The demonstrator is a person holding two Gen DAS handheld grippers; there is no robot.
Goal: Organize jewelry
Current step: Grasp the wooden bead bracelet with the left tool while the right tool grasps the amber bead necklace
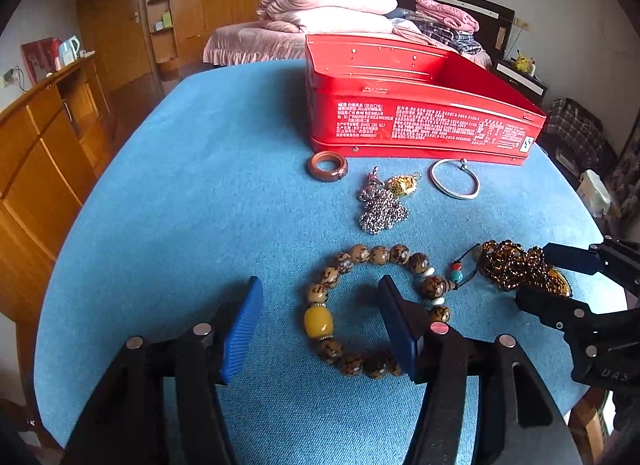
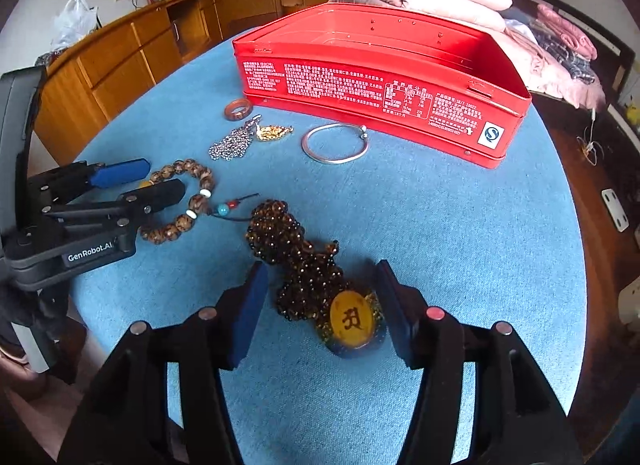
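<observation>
With your right gripper (image 2: 322,305) spread wide around the dark bead necklace (image 2: 296,253) heaped on the blue cloth (image 2: 460,225), pinch its stiff amber pendant (image 2: 352,323), since limp strands probably slip; your left gripper (image 1: 320,329) gapes empty over the wooden bead bracelet (image 1: 360,305).

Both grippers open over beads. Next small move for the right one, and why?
Probably close the right gripper on the dark bead necklace. Its open fingers already straddle the heap and the yellow pendant on the blue cloth, and nothing is held. The open red tin looks empty, so it can take the necklace after the lift.
</observation>
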